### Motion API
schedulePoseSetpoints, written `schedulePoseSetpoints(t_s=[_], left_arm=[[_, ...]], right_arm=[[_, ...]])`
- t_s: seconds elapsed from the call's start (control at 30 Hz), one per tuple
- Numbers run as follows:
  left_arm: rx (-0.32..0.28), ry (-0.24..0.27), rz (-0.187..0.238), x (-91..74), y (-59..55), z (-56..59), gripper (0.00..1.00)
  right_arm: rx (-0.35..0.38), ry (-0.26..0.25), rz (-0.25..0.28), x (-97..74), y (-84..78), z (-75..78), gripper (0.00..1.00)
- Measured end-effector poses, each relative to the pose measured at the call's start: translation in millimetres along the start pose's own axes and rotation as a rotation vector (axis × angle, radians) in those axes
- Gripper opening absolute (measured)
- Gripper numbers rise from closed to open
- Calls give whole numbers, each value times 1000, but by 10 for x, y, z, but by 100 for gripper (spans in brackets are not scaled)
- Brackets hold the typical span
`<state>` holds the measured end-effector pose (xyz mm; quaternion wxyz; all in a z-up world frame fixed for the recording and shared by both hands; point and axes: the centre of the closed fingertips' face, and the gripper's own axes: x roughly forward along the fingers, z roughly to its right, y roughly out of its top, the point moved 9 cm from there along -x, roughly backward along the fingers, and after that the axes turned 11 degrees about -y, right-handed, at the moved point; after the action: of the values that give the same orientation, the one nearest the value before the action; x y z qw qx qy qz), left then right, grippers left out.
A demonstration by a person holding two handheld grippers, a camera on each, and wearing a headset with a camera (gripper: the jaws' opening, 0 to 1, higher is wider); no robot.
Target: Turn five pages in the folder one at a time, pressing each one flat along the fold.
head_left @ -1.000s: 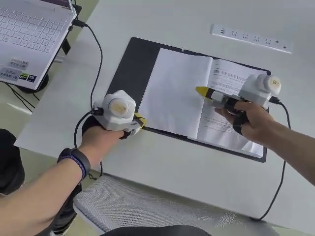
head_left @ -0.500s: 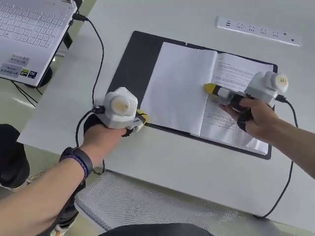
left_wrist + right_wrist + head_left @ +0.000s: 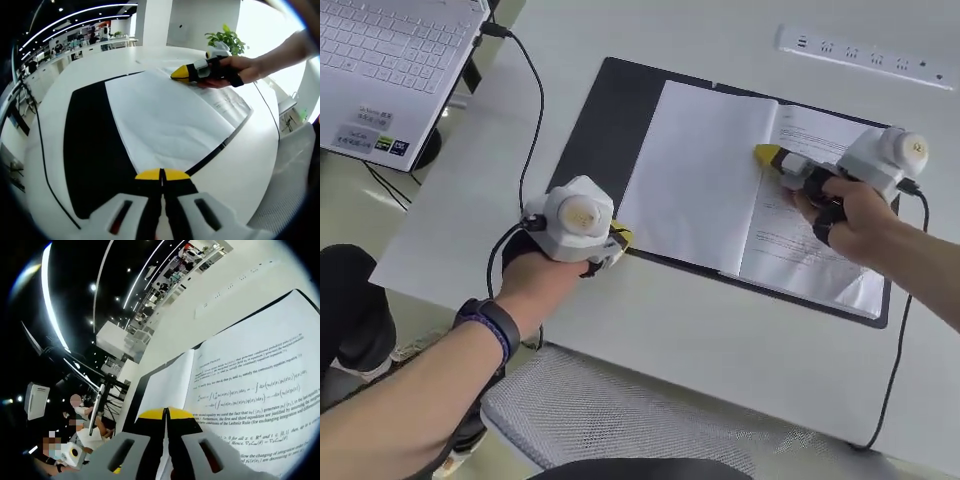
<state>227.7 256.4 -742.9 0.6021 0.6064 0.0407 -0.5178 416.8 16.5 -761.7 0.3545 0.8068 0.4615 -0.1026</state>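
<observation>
A black folder (image 3: 600, 120) lies open on the white table. A blank white page (image 3: 700, 175) lies on its left half and a printed page (image 3: 810, 240) on its right. My right gripper (image 3: 767, 156) is shut, and its yellow tips rest at the fold in the upper half of the spread. Its own view has the shut tips (image 3: 166, 413) over the seam between the blank page (image 3: 165, 385) and the printed page (image 3: 250, 395). My left gripper (image 3: 618, 238) is shut at the folder's near left edge. Its tips (image 3: 162, 174) touch the page corner (image 3: 165, 120), with the right gripper (image 3: 181, 73) beyond.
An open laptop (image 3: 390, 60) sits at the far left, and its cable (image 3: 525, 100) runs along the folder's left side. A white power strip (image 3: 865, 55) lies at the back right. A mesh chair seat (image 3: 650, 430) is below the table's near edge.
The camera has shifted. My right gripper has slid a little along the fold toward the folder's far edge. The left gripper stays at the near left edge.
</observation>
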Motion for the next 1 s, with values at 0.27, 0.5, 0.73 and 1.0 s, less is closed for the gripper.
schedulePoseSetpoints(t_s=[0.27, 0.5, 0.73, 1.0], left_arm=[[12, 3, 1, -19, 8, 17, 0], [18, 14, 16, -16, -3, 26, 0], [5, 4, 28, -11, -7, 0, 0], [9, 9, 30, 3, -10, -3, 0]], right_arm=[[58, -16, 71, 209, 199, 162, 0], [141, -51, 163, 365, 333, 229, 0], [225, -67, 227, 486, 452, 270, 0], [241, -79, 246, 571, 522, 263, 0]])
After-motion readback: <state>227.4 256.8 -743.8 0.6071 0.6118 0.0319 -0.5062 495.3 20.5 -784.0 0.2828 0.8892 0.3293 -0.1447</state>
